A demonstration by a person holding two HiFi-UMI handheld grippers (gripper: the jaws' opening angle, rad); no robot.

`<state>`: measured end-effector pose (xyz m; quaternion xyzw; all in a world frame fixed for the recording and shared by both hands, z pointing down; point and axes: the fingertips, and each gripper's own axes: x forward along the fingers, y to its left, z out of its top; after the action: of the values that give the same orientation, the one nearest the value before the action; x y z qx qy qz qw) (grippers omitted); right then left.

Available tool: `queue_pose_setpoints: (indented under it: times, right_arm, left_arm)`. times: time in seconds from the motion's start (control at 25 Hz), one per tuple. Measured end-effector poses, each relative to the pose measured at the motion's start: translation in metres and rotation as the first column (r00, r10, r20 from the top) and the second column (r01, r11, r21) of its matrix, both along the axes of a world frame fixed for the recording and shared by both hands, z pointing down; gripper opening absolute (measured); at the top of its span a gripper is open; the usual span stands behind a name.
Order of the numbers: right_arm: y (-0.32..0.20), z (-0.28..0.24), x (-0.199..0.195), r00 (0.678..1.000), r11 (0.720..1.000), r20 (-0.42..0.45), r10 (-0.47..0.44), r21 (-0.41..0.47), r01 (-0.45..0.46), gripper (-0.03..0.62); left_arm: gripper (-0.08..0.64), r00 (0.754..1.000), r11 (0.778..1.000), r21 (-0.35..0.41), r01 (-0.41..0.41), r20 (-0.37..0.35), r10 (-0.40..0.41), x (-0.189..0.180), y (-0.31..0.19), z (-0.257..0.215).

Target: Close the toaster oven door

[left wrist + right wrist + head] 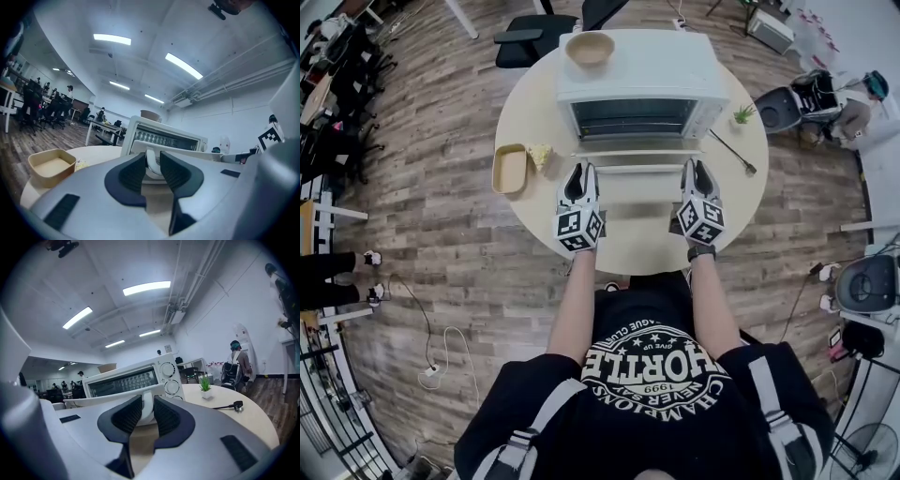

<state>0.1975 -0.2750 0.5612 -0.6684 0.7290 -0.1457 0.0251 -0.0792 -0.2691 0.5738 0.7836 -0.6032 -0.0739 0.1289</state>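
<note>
A white toaster oven point(637, 80) stands at the far side of a round table point(628, 246). Its door point(637, 155) hangs open toward me, with the white handle bar point(639, 170) along its front edge. My left gripper point(579, 171) holds the bar's left end. In the left gripper view the white handle point(151, 158) fills the gap between the dark pads point(132, 173). My right gripper point(697, 169) is at the bar's right end. In the right gripper view the handle point(147, 405) sits pinched between both pads point(167, 417). The oven's knobs point(169, 376) show just behind it.
A tan bowl point(590, 47) rests on top of the oven. Left of the door lie a tan tray point(510, 169) and a piece of food point(540, 155). A small potted plant point(742, 115) and a plug with its cord point(733, 152) are on the right. Office chairs point(534, 36) stand behind the table.
</note>
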Motion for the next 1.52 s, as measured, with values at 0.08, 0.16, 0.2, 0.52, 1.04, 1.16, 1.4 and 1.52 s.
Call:
queue_pose_setpoints:
  times: [0.08,0.16,0.2,0.52,1.04,1.16,1.4,1.52]
  right_arm:
    - [-0.002,-0.002,0.0,1.0,1.0,0.004,0.003,0.016,-0.003,0.091]
    - [-0.004,-0.006,-0.001,1.0,0.999,0.007,0.004,0.034,-0.004,0.091]
    - [-0.005,-0.007,-0.002,1.0,0.999,0.006,0.003,0.043,-0.004,0.091]
    - [-0.01,-0.012,0.0,1.0,0.995,0.023,0.0,0.095,-0.002,0.092]
    - [-0.02,-0.024,-0.001,0.998,0.989,0.037,-0.043,0.146,0.037,0.094]
    - [-0.024,-0.027,-0.001,0.998,0.987,0.04,-0.047,0.156,0.04,0.094]
    - [-0.034,-0.032,0.0,0.998,0.984,0.031,-0.057,0.168,0.051,0.095]
    - [-0.037,-0.035,0.0,0.998,0.984,0.026,-0.061,0.172,0.056,0.095]
  left_arm:
    - [0.115,1.0,1.0,0.014,-0.001,0.003,0.001,0.0,-0.002,-0.002]
    - [0.115,1.0,1.0,0.027,-0.002,0.005,0.002,-0.001,-0.005,-0.005]
    - [0.115,1.0,0.999,0.034,-0.003,0.006,0.003,-0.001,-0.006,-0.006]
    - [0.117,1.0,0.997,0.078,-0.008,-0.003,0.008,-0.001,-0.011,-0.012]
    - [0.118,0.999,0.994,0.108,0.015,-0.036,-0.011,-0.002,-0.021,-0.023]
    - [0.118,0.999,0.993,0.113,0.03,-0.048,-0.024,-0.003,-0.025,-0.026]
    - [0.118,0.998,0.99,0.131,0.047,-0.052,-0.041,-0.002,-0.034,-0.031]
    - [0.118,0.997,0.989,0.139,0.053,-0.057,-0.045,-0.002,-0.037,-0.033]
